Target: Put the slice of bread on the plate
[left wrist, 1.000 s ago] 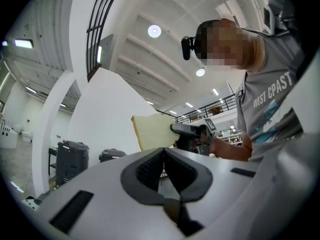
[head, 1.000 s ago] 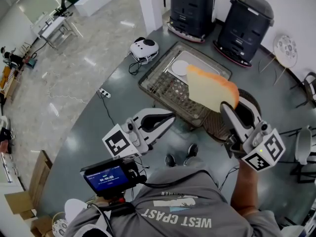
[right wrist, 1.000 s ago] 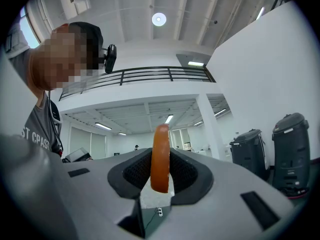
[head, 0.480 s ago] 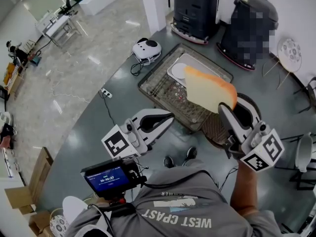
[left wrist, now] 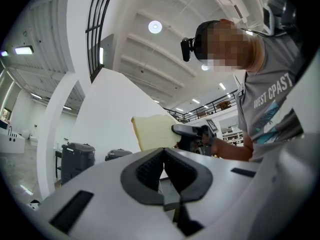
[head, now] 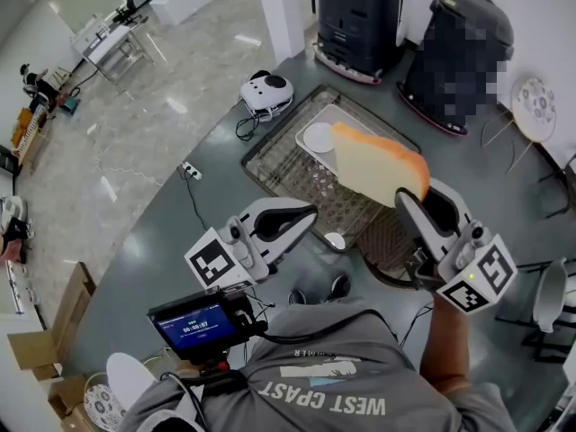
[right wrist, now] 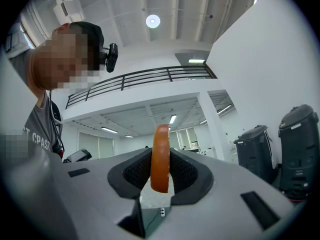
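- Since the earlier frames, the wire tray point(head: 292, 174) and the plate point(head: 318, 137) in it have slid left and lower in the head view. Both grippers keep their places in that view, so the person looks to be carrying the load across.
- Slice of bread point(head: 378, 165): off the ground and clamped by its lower edge in the right gripper point(head: 409, 201). It stands upright, with the crust towards the jaws. In the right gripper view it shows edge-on point(right wrist: 160, 156), pressed between the two pads.
- Left gripper point(head: 310, 214): jaws drawn together with nothing between them. It is level with the right one and takes no part in the carry.
- In the head view the bread hangs over the tray, just right of the plate and above it, not touching it.
- Done, by my reading: the pick-up and most of the carry.
- Left: bring the slice over the plate, lower it, tip it flat, and let go.
- The plate is bare and looks small beside the slice.
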`<state>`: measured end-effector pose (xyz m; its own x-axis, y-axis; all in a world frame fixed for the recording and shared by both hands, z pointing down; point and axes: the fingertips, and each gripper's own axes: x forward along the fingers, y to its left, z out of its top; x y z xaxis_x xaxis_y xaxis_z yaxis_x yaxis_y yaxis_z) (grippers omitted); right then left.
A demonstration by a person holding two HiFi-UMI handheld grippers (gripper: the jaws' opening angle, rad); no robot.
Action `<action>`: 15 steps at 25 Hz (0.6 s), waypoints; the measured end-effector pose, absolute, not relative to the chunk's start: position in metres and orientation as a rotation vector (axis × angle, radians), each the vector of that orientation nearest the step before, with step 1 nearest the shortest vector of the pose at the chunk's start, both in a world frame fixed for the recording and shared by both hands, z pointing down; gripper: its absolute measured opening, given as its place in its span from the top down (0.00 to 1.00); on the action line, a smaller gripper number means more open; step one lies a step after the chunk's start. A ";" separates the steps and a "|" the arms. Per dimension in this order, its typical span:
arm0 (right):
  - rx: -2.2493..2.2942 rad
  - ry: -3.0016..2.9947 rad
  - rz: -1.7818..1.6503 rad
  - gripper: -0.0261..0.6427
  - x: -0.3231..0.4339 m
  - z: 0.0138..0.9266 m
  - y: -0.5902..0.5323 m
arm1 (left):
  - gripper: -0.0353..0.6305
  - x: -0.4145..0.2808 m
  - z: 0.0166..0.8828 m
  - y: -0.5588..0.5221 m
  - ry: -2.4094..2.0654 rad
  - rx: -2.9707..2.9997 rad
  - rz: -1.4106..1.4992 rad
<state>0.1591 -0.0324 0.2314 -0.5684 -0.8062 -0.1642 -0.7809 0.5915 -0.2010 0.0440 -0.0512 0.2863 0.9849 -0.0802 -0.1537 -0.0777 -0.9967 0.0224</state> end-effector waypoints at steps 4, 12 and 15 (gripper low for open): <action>-1.272 2.597 -0.152 0.83 0.187 0.231 -0.045 | 0.94 0.073 0.286 -0.063 -0.165 3.123 -0.238; -1.211 2.609 -0.160 0.83 0.235 0.235 -0.060 | 0.94 0.125 0.287 -0.075 -0.209 3.134 -0.210; -1.208 2.600 -0.169 0.83 0.236 0.236 -0.061 | 0.94 0.125 0.286 -0.075 -0.215 3.139 -0.197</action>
<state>0.2364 -0.0607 0.2363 -0.6166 -0.7633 -0.1928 -0.7320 0.6460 -0.2164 0.1248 -0.0751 0.2861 0.9829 -0.1353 -0.1249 -0.1366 -0.9906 -0.0019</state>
